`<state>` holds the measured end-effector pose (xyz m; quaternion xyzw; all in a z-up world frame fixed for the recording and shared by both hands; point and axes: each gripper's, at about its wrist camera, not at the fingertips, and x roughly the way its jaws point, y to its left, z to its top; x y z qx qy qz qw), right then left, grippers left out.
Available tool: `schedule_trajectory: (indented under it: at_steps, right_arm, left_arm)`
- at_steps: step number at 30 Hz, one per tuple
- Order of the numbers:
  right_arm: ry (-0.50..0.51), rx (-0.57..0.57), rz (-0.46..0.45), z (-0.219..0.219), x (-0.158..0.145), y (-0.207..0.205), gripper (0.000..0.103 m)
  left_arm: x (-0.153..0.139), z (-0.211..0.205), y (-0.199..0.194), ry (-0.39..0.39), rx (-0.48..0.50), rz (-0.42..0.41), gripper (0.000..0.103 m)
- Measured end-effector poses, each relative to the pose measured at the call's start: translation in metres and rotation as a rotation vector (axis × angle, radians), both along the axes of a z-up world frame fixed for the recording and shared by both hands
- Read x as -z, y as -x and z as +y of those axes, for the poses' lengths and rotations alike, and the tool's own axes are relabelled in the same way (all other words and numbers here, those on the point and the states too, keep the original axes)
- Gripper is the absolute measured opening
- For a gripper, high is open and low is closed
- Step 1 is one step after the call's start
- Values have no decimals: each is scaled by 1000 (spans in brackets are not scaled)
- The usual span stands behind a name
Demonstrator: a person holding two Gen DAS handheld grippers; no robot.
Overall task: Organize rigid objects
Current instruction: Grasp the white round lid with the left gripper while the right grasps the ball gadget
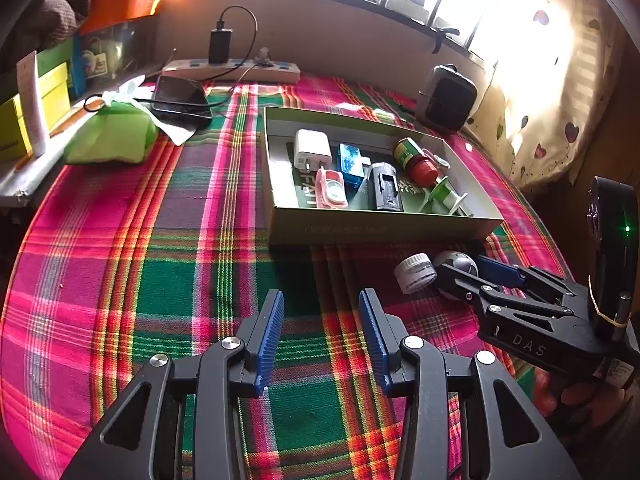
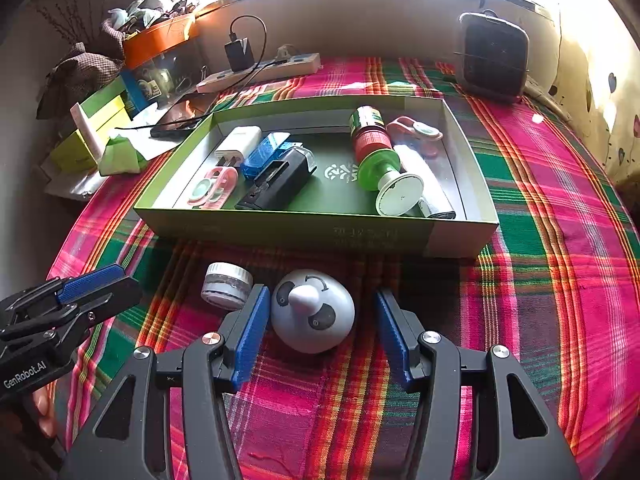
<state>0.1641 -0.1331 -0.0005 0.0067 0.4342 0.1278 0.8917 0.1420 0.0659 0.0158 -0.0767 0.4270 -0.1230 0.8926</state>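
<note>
A green cardboard box [image 2: 304,236] [image 1: 380,230] holds a white charger [image 2: 238,146], a blue case [image 2: 266,154], a black block [image 2: 280,184], a pink case [image 2: 212,190] and a green-and-red bottle [image 2: 372,140]. In front of it on the plaid cloth lie a white panda-faced dome [image 2: 314,314] [image 1: 460,262] and a small white-lidded jar [image 2: 226,284] [image 1: 414,272]. My right gripper [image 2: 320,336] is open with its jaws on either side of the dome, the left pad close to it. My left gripper [image 1: 322,340] is open and empty above bare cloth, left of the jar.
A power strip [image 2: 260,72] with a black adapter, a phone [image 1: 182,100] and a green cloth bundle [image 1: 110,136] lie at the back left. Yellow and orange boxes [image 1: 36,108] stack on the left. A small black heater [image 2: 494,58] stands at the back right.
</note>
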Motion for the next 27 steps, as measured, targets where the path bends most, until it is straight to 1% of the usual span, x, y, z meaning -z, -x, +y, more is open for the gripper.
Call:
schedule_trajectory:
  at_steps: [6, 10, 16, 25, 27]
  right_arm:
    - [13, -7, -9, 1, 0, 1, 54]
    - [25, 4, -14, -1, 0, 2, 43]
    - [7, -2, -15, -5, 0, 3, 43]
    - [-11, 12, -26, -15, -4, 4, 43]
    - [-11, 14, -29, -18, -5, 4, 43]
  left_arm:
    - [-1, -3, 0, -8, 0, 2, 38]
    - [0, -7, -1, -13, 2, 6, 38]
    - [1, -14, -3, -20, 14, 16, 38]
    - [3, -28, -10, 1, 47, 36, 38]
    - [3, -33, -11, 5, 61, 38, 40]
